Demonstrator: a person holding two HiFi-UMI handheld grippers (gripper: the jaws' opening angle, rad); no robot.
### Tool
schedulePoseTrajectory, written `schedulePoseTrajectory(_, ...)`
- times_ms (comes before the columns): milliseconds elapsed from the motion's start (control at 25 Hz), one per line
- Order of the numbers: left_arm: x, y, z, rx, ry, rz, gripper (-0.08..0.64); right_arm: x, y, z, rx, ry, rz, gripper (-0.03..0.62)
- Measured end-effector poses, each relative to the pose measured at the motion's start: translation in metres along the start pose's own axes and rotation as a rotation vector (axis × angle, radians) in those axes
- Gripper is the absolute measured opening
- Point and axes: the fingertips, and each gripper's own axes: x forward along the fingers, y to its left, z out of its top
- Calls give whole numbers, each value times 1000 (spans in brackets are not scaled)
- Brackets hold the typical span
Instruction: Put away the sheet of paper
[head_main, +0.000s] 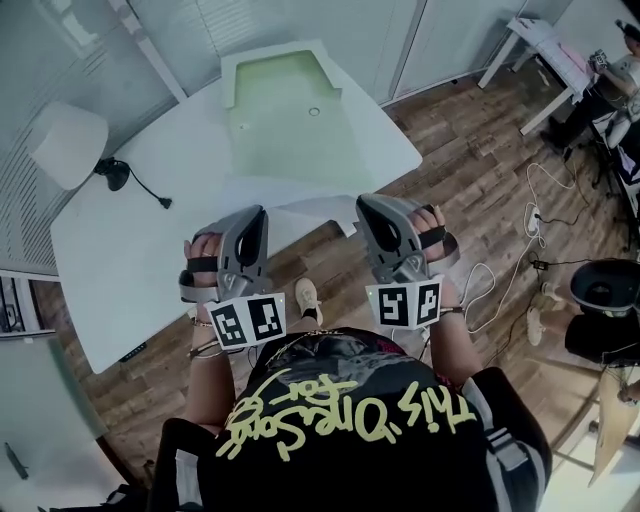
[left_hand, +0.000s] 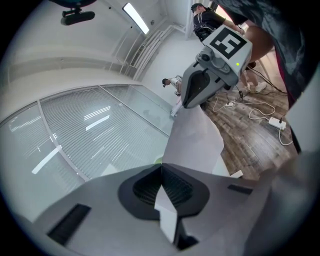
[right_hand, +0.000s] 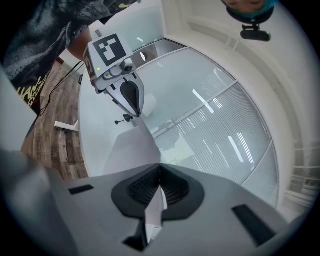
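Your left gripper (head_main: 256, 218) and right gripper (head_main: 370, 208) each clamp the sheet of paper (head_main: 300, 190) stretched between them; the yellow lettering on your shirt (head_main: 340, 440) can't be read.

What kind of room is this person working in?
Probably an office or a lab workspace: a large white table, glass partition walls with blinds, and a wood floor with a power strip and loose cables.

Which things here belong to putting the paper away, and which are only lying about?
For the job: sheet of paper, held by left gripper and right gripper; probably the pale green tray.
Lying about: black cable, white chair, power strip.
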Motion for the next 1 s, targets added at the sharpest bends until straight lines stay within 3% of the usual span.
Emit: schedulePoseTrajectory(1000,78,51,-46,1,-48,-36,6,98,-24,-2,-6,55,-37,8)
